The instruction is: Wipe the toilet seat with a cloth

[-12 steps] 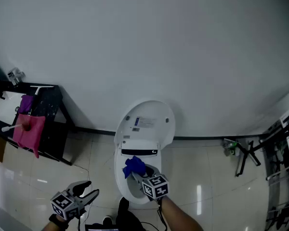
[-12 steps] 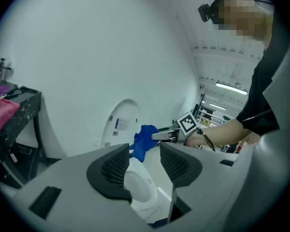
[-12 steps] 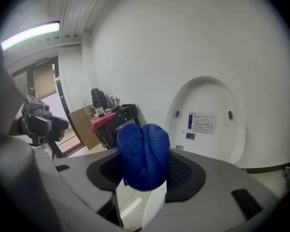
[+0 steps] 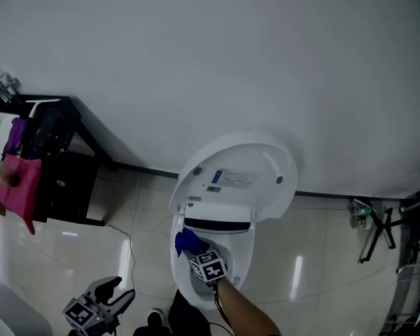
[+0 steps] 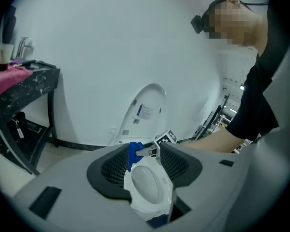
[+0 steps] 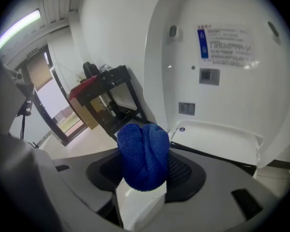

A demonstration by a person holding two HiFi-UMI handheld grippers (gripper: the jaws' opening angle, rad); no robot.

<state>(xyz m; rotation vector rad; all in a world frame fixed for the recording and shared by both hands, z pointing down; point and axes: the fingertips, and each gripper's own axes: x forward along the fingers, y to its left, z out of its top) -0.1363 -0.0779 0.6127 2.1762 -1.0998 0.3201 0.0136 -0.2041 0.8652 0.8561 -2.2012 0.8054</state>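
Since half a second ago the lid (image 4: 241, 177) is showing larger and further right in the head view, the table (image 4: 56, 187) is sliding toward the left edge, and my left gripper (image 4: 117, 294) is sinking nearer the bottom edge. The cloth (image 4: 187, 241) is now lying at the rear left of the seat (image 4: 247, 252) rather than mid-rear, just below the dark strip at the hinge.

I am gripping that blue cloth in my right gripper (image 4: 196, 252) — its jaws are clamped on the bunched fabric, which is bulging up over the tips. I cannot tell whether the cloth is pressing on the seat or hanging just above it.

I am holding my left gripper low over the floor (image 4: 63, 250), well apart from the toilet, with its jaws spread wide and nothing between them; its camera is looking through the gap at the bowl.

The lid is standing open against the wall (image 4: 210, 54). A white label (image 6: 224, 40) is sitting on its underside, with a blue vertical band at its left end and rows of fine print — too small for me to read. Two small grey stickers (image 6: 209, 76) are sitting below it, just as illegible.

The cube (image 4: 208, 268) on my right gripper is showing black-and-white square markers. Pink fabric (image 4: 17, 187) is hanging over the front of the black table, and a tripod (image 4: 374, 233) is standing at the far right.
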